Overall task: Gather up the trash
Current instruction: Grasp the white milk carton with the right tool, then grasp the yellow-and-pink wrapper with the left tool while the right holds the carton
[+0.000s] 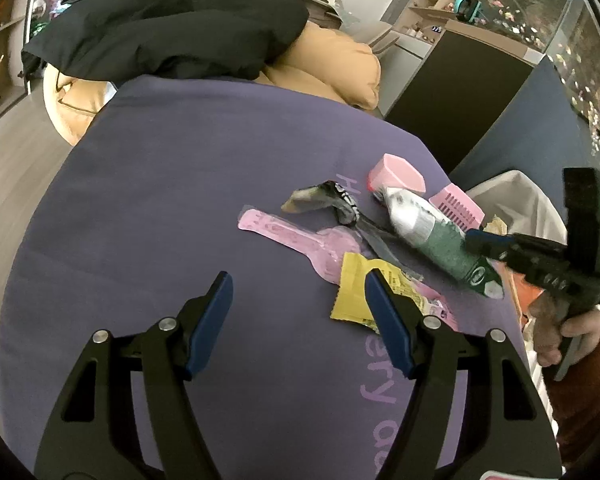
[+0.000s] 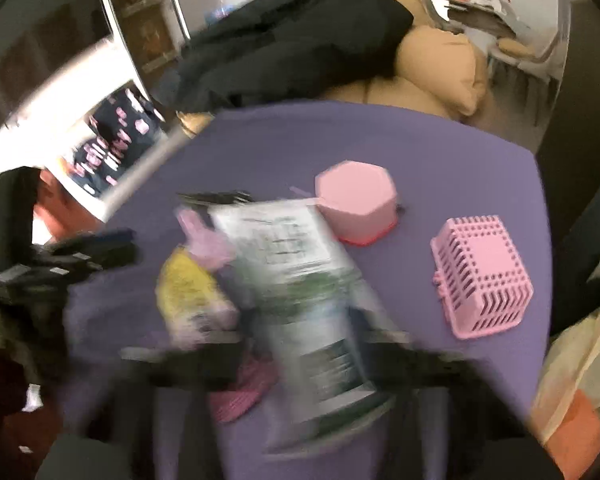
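Observation:
Trash lies on a purple cloth (image 1: 180, 200): a yellow wrapper (image 1: 354, 296), a pink spoon-shaped packet (image 1: 296, 240), a dark crumpled wrapper (image 1: 328, 200) and a green-and-silver snack bag (image 1: 432, 236). My left gripper (image 1: 298, 304) is open and empty, its right finger over the yellow wrapper. My right gripper (image 1: 480, 240) is shut on the snack bag (image 2: 304, 280) and holds it above the cloth. The right wrist view is blurred; its own fingers are smeared.
A pink cup (image 2: 356, 200) lies upside down and a pink basket (image 2: 484, 276) lies next to it. A light trash bag (image 1: 512, 196) hangs off the right edge. A black jacket (image 1: 172, 20) and tan cushions (image 1: 332, 68) lie behind.

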The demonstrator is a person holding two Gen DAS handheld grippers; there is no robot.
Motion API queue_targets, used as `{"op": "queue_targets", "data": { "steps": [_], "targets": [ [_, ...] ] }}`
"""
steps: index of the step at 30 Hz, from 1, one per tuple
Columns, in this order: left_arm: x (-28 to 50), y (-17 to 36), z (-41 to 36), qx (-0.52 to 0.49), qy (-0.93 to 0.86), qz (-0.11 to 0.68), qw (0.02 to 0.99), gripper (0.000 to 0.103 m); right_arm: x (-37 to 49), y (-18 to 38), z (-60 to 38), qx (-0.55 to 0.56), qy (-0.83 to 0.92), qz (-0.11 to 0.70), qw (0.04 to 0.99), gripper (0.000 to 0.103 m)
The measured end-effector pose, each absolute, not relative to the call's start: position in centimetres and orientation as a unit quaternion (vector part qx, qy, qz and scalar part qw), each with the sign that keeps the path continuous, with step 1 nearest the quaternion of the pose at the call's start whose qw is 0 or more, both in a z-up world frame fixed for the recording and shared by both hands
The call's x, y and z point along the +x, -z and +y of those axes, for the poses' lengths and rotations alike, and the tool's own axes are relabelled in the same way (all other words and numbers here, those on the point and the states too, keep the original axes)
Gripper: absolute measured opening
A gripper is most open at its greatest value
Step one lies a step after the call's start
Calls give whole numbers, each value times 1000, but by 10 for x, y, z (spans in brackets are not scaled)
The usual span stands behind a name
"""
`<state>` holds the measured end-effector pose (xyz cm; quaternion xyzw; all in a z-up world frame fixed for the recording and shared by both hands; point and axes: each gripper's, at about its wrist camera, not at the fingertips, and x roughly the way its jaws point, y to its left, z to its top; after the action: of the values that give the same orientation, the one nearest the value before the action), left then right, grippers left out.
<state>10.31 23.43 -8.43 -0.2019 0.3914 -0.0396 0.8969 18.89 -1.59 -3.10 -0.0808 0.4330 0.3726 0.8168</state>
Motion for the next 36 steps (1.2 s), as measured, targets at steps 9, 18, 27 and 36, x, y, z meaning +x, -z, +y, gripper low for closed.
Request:
{"op": "queue_targets", "data": {
  "steps": [9, 18, 27, 36],
  "targets": [
    [108, 85, 218, -196, 62, 402, 892, 65, 179, 28, -33, -110, -379, 415, 820, 17],
    [105, 72, 230, -172, 44, 394, 902, 65, 179, 42, 23, -260, -413, 376, 788, 63],
    [104, 83, 229, -181, 58, 407, 893, 65, 197, 52, 7, -162, -411, 448, 777, 52],
    [112, 97, 203, -241, 110, 445, 855, 65, 157, 28, -73, -63, -319, 411, 852, 46]
  ]
}}
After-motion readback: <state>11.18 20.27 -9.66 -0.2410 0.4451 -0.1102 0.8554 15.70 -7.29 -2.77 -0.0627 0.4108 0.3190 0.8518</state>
